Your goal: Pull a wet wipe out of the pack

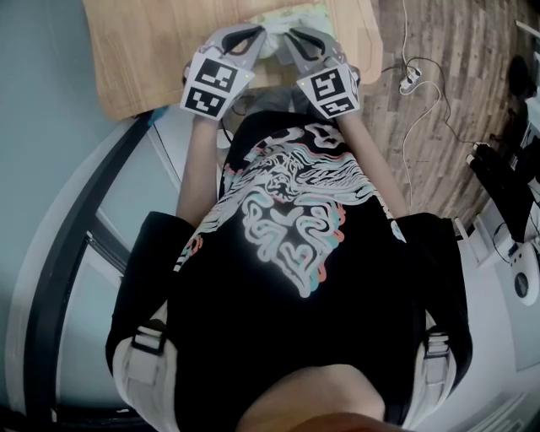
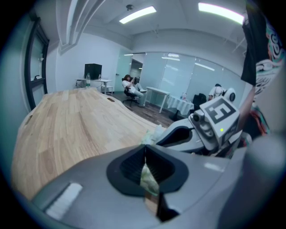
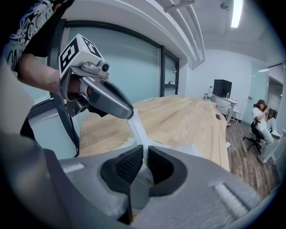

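Left tongs [image 1: 258,35] closed, pinching wet wipe [image 3: 136,129], which is stretched taut from the pack [image 1: 304,18]. Right tongs [image 1: 293,39] clamped on pack. Pack lies at near edge of wooden desk [image 1: 152,51].

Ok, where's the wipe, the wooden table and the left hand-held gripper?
wipe [image 3: 137,130], right gripper view, middle of the stretched white strip.
wooden table [image 3: 187,118], right gripper view, bare top.
left hand-held gripper [image 3: 130,114], right gripper view, at its fingertips.

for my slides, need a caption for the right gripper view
Left tongs pinch a white wet wipe stretched up from the pack held in the right tongs, over a wooden table.
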